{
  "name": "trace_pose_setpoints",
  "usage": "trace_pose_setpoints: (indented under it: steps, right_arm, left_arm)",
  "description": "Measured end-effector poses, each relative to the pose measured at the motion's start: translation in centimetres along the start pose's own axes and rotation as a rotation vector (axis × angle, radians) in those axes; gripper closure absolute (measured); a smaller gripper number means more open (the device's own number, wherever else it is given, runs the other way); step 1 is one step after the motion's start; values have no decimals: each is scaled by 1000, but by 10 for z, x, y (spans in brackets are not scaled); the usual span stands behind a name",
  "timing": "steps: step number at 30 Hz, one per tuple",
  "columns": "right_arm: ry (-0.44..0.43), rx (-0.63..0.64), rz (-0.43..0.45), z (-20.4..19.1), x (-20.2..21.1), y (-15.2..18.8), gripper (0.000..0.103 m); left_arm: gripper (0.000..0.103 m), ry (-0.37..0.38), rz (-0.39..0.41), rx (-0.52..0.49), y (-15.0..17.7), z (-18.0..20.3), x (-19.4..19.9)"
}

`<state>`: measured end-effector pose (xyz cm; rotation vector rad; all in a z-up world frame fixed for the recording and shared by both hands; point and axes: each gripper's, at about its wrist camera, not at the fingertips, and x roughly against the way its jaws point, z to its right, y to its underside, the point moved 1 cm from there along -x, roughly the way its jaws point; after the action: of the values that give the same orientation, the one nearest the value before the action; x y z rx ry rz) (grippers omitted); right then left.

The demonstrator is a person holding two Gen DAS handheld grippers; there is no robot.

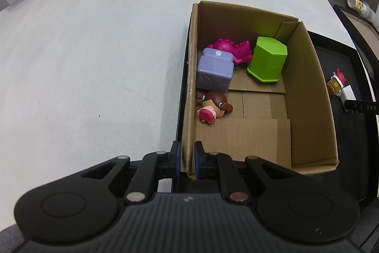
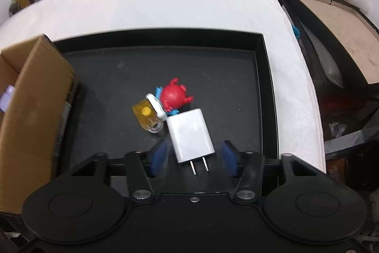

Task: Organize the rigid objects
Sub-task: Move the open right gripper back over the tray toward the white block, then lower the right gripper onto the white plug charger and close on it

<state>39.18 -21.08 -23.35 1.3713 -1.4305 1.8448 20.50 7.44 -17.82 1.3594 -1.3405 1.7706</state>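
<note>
While the left gripper (image 1: 186, 159) pinched the brown cardboard box (image 1: 310, 77) wall between its jaws, the right gripper (image 2: 193, 159) stood spread, the white plastic wall charger (image 2: 190, 134) lying between its jaws on the black tray (image 2: 265, 77)

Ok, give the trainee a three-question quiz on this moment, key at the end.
1. True or false: the left gripper is shut on the near wall of the cardboard box.
2. Which item lies between the right gripper's open fingers? A) red figurine B) white plug charger C) amber keychain
3. Name the four toys inside the box.

Key:
1. True; its pads clamp the wall from both sides.
2. B, the white plug charger, prongs pointing toward the camera, lying on the black tray beside the red figurine and amber keychain.
3. Green cup upside down, purple block, magenta dinosaur, doll.
</note>
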Motion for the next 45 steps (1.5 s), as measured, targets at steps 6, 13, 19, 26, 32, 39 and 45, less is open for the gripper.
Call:
trace_pose_setpoints:
  steps: [6, 13, 19, 26, 32, 39, 45]
  right_arm:
    - [-11, -27, -13, 1, 2, 5, 64]
    - [-33, -108, -50, 4, 11, 16, 64]
    - [-33, -165, -95, 1, 20, 31, 64]
    - [-25, -200, -133, -1, 20, 41, 64]
    - [-26, -208, -168, -6, 21, 45, 62]
    - [27, -135, -141, -17, 18, 46, 53]
    - [48, -94, -139, -23, 9, 45, 53]
  left_arm:
    - [92, 3, 2, -4, -1, 0, 1]
    - [92, 13, 5, 7, 0, -1, 2]
    - [92, 23, 10, 8, 0, -2, 4]
    - [92, 39, 20, 13, 2, -5, 7]
    - [92, 46, 26, 12, 2, -5, 8]
    - [92, 59, 35, 15, 4, -8, 11]
    - [92, 66, 35, 21, 4, -8, 12]
